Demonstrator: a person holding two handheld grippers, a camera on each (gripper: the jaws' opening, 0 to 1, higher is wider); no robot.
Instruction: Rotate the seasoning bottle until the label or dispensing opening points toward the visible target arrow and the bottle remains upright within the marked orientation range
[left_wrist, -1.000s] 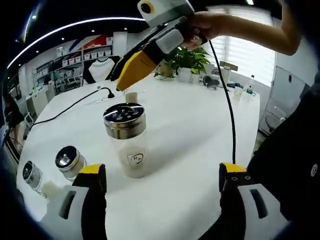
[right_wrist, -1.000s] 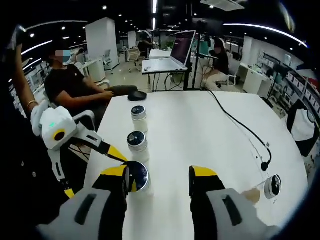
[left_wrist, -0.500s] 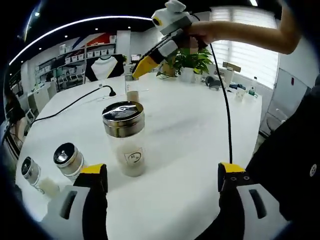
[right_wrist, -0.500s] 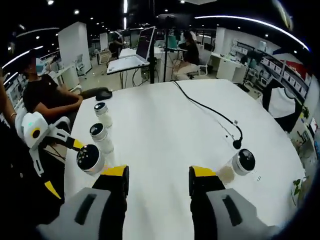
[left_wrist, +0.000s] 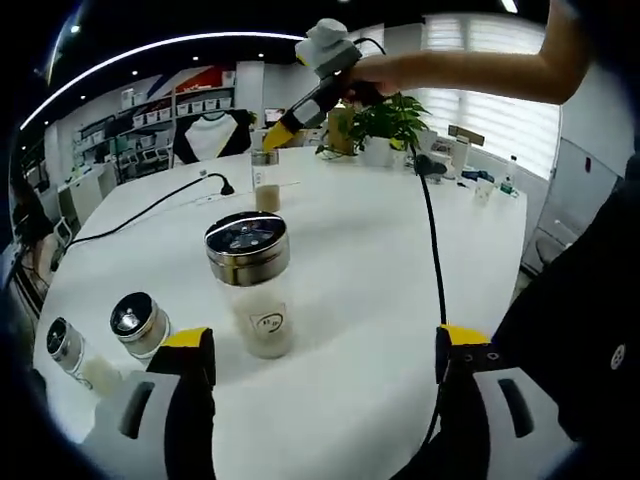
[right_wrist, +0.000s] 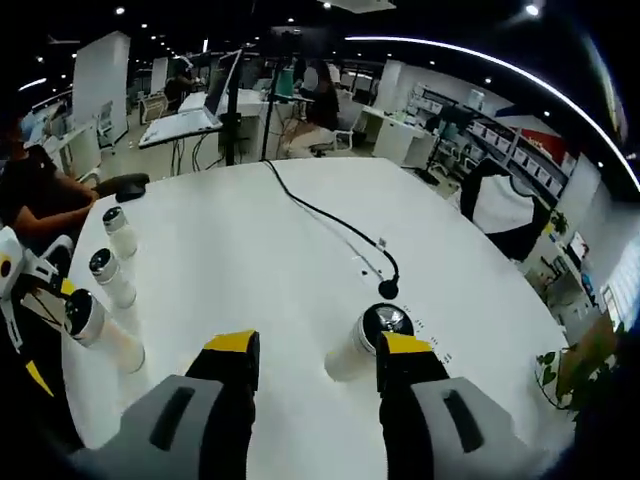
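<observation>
The right gripper (right_wrist: 310, 365), jaws apart and holding nothing, has swung away from the near bottle (left_wrist: 250, 283) to a far seasoning bottle (right_wrist: 372, 335) by the cable end, so that one looks to be next. The left gripper (left_wrist: 320, 365) stays wide and empty. The left gripper view shows the near bottle's label; the right gripper view shows three bottles (right_wrist: 105, 270) along the worktop (right_wrist: 250, 260) edge.
</observation>
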